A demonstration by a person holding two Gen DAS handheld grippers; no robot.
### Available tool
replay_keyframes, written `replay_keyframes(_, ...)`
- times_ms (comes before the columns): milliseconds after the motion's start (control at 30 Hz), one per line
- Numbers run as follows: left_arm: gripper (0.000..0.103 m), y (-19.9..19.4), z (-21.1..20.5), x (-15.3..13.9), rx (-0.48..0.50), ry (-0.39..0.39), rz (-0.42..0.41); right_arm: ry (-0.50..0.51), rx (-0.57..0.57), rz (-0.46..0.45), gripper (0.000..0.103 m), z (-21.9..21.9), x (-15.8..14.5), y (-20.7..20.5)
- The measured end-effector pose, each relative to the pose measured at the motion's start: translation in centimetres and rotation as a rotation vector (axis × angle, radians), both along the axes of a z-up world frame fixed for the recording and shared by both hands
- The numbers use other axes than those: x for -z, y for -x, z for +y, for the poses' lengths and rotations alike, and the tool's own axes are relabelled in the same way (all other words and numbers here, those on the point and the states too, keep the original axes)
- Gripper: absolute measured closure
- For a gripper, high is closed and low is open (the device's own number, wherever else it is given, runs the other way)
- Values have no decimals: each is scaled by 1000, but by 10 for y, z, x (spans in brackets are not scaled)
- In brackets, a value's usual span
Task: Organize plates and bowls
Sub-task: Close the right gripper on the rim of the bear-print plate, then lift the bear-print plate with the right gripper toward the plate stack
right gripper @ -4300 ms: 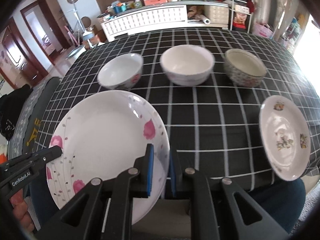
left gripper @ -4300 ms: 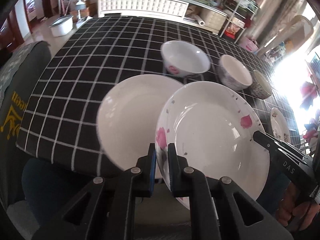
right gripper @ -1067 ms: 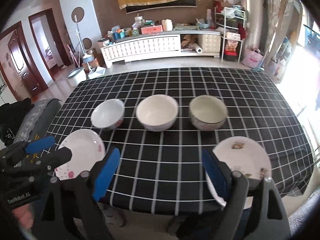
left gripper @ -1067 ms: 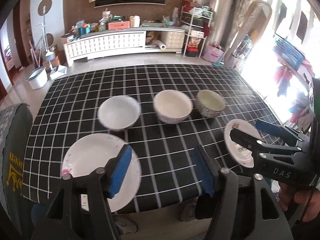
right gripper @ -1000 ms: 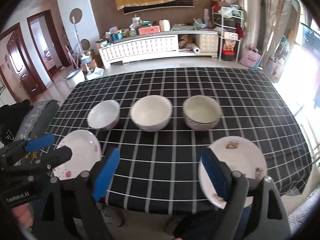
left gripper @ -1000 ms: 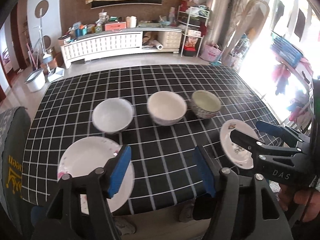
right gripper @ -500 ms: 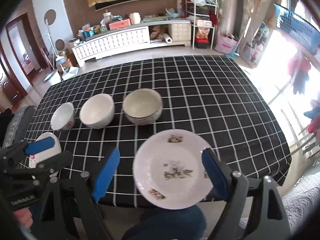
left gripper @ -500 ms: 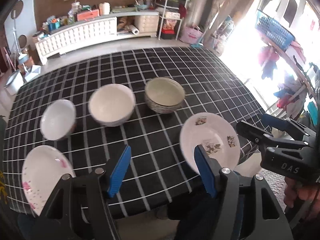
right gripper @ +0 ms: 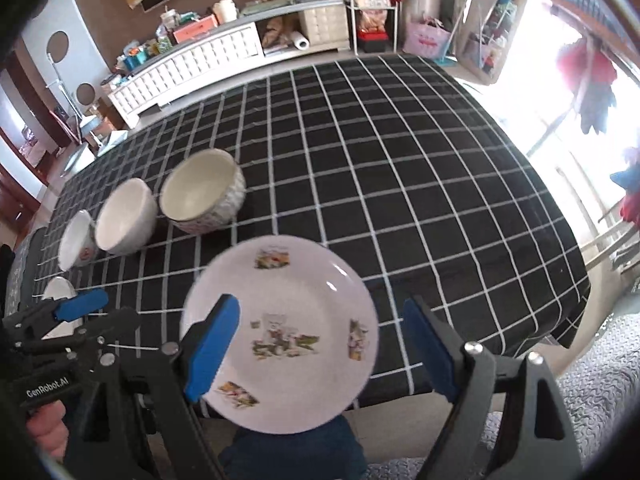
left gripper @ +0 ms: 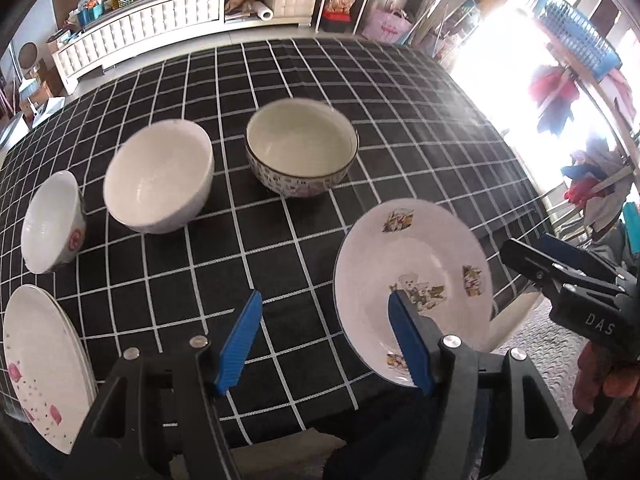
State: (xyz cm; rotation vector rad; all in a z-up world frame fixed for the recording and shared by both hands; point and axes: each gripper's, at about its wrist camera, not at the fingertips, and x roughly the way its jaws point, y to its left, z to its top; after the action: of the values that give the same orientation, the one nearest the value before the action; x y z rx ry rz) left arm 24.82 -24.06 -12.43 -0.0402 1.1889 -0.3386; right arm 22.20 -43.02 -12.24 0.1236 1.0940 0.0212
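Observation:
A white plate with cartoon pictures [left gripper: 416,276] [right gripper: 288,332] lies at the table's near right edge, partly over it. My left gripper [left gripper: 324,340] is open, its right pad over the plate's near left part. My right gripper [right gripper: 324,348] is open, its jaws on either side of the plate. A pink-flowered plate stack [left gripper: 40,364] lies at near left. Three bowls stand in a row: a small pink-marked one [left gripper: 52,224], a plain white one [left gripper: 158,182], a patterned one [left gripper: 302,148] [right gripper: 202,196].
The table has a black cloth with white grid lines [left gripper: 360,92] [right gripper: 400,152]. A white sideboard [left gripper: 140,36] stands beyond the far edge. Shelves and a bright window are at the right. The right gripper body shows in the left wrist view [left gripper: 576,284].
The flowered plate, gripped 4.3 s ago, now lies on the left stack. Both grippers opened, moved right and came down close to the cartoon plate.

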Motion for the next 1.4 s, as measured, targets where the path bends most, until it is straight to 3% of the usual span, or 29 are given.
replay_keyframes(133, 44, -3, -8, 21, 8, -14, 49, 3, -8, 35, 20, -3, 18, -1)
replay_keyframes(267, 47, -5, -14, 34, 19, -12, 65, 25, -20, 57, 35, -5, 29, -1)
replay_keyframes(433, 64, -7, -22, 47, 24, -33, 85, 29, -15, 70, 44, -11, 40, -2)
replay_keyframes(600, 67, -8, -26, 55, 33, -38, 91, 57, -23, 83, 62, -14, 49, -4)
replay_keyframes(767, 78, -8, -32, 61, 48, -58, 89, 17, -26, 94, 78, -16, 57, -6)
replay_keyframes(1000, 91, -8, -38, 67, 68, -43, 107, 14, -16, 105, 82, -17, 62, -5)
replay_keyframes(1400, 91, -3, -36, 69, 70, -40, 83, 40, 17, 98, 83, -8, 59, 3)
